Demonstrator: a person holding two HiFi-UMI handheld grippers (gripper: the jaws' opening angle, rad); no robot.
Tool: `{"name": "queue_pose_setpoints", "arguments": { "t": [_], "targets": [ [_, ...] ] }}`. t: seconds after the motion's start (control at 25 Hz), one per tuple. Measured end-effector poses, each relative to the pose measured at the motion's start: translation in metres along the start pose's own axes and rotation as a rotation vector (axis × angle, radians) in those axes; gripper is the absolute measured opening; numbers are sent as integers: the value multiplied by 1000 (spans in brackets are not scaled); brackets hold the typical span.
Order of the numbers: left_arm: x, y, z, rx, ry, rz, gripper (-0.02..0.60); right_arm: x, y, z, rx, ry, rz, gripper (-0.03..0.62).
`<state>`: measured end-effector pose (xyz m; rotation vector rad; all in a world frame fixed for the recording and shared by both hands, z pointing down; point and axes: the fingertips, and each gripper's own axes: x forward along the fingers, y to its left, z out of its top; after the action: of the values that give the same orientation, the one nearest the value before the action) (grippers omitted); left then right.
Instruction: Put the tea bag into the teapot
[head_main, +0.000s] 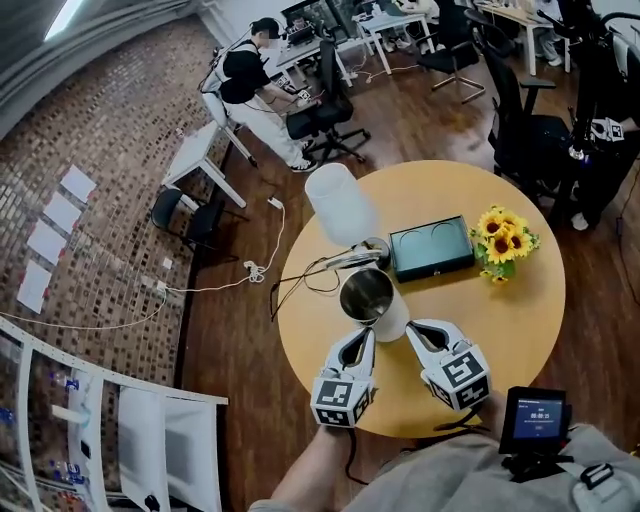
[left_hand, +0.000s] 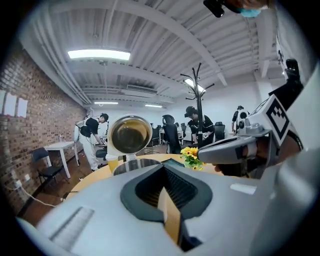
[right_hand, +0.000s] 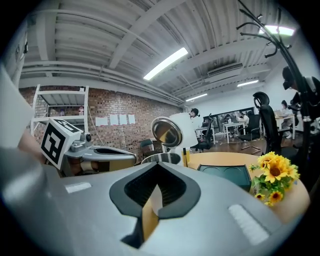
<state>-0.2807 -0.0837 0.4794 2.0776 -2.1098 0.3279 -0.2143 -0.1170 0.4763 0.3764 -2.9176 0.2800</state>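
The white teapot (head_main: 378, 298) stands on the round wooden table (head_main: 520, 320), its steel mouth open and its lid (left_hand: 130, 134) tipped up behind it. Both grippers hover side by side just in front of it, pointing at it. In the left gripper (head_main: 365, 337) (left_hand: 162, 169) the jaws are together, and the right gripper (head_main: 412, 331) (right_hand: 157, 166) looks the same. A thin tan sliver shows low in the slit between each pair of jaws; I cannot tell what it is. No tea bag can be made out in any view.
A dark green tray (head_main: 432, 248) and a bunch of sunflowers (head_main: 503, 238) sit behind and right of the teapot. A black cable (head_main: 305, 277) loops off the table's left edge. Office chairs, desks and people are further back on the floor.
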Motion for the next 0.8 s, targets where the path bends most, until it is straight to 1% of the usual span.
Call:
{"name": "queue_pose_setpoints", "arguments": {
  "t": [0.16, 0.28, 0.4, 0.56, 0.8],
  "targets": [
    [-27, -16, -8, -72, -36, 1, 0, -15, 23, -6, -19, -6, 19, 6],
    [-56, -35, -19, -89, -49, -8, 0, -36, 45, -17, -31, -11, 13, 6],
    [-86, -63, -26, -99, -60, -31, 0, -63, 68, -29, -35, -6, 1, 6],
    [-135, -98, -31, -119, -82, -67, 0, -107, 110, -38, -43, 9, -21, 6],
    [-190, -149, -49, -161, -105, -115, 0, -172, 153, -76, -35, 58, -66, 6]
  ]
}}
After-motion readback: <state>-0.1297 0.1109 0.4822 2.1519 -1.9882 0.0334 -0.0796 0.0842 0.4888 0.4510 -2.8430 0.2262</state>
